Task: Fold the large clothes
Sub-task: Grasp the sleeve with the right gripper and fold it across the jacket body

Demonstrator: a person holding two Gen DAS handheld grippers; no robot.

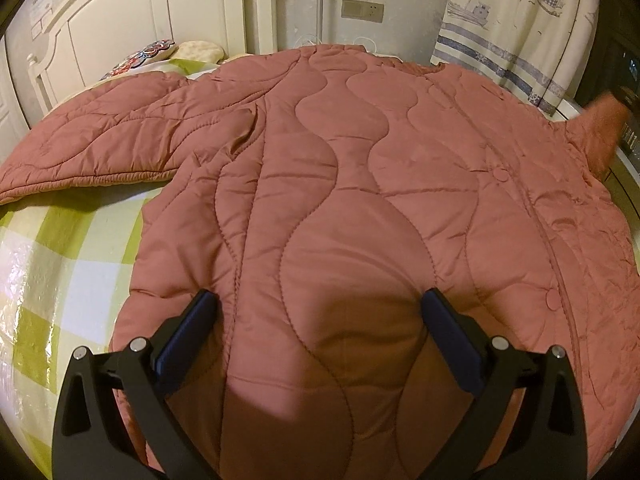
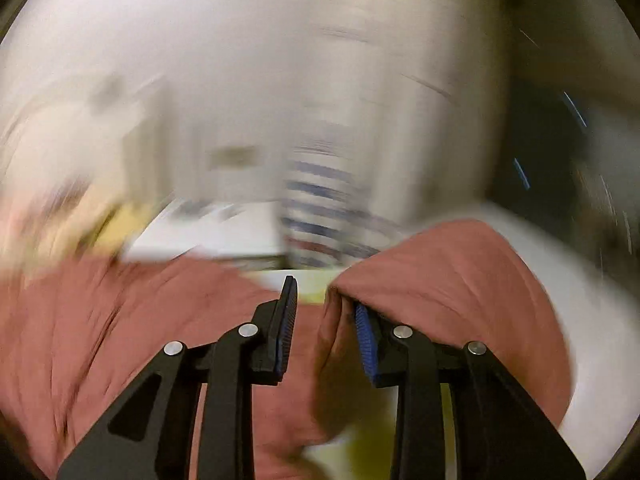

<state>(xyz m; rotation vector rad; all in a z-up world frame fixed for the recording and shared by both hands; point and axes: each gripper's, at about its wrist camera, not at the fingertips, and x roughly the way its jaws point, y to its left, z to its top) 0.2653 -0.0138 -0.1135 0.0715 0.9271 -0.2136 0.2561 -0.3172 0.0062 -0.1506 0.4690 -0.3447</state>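
I have the dusty-pink quilted puffer jacket (image 1: 360,184) spread front-up across the green-and-white checked bed cover (image 1: 60,264) so that its whole outline lies open before any fold is made. My left gripper (image 1: 320,320) hangs over the hem end of the jacket body, jaws spread wide with nothing between them; I judge it is placed there to pin or pick up the lower panel while the other side comes across. In the left wrist view one sleeve (image 1: 100,140) stretches out toward nine o'clock, flat on the cover, and the far edge of the jacket lifts into a peak near three o'clock, which I take to be the part my other hand has raised. My right gripper (image 2: 324,308) has narrowed around a bunched fold of that pink fabric (image 2: 440,288): cloth drapes over the right-hand finger and lies in the gap, but the left-hand pad (image 2: 286,320) stands clear of it, so I cannot call it clamped. The blur there hides finer detail. The jacket itself looks puffy and slick, stitched in wavy channels, with round covered snaps (image 1: 500,174) down the front placket, likely to slide and spring back when folded.
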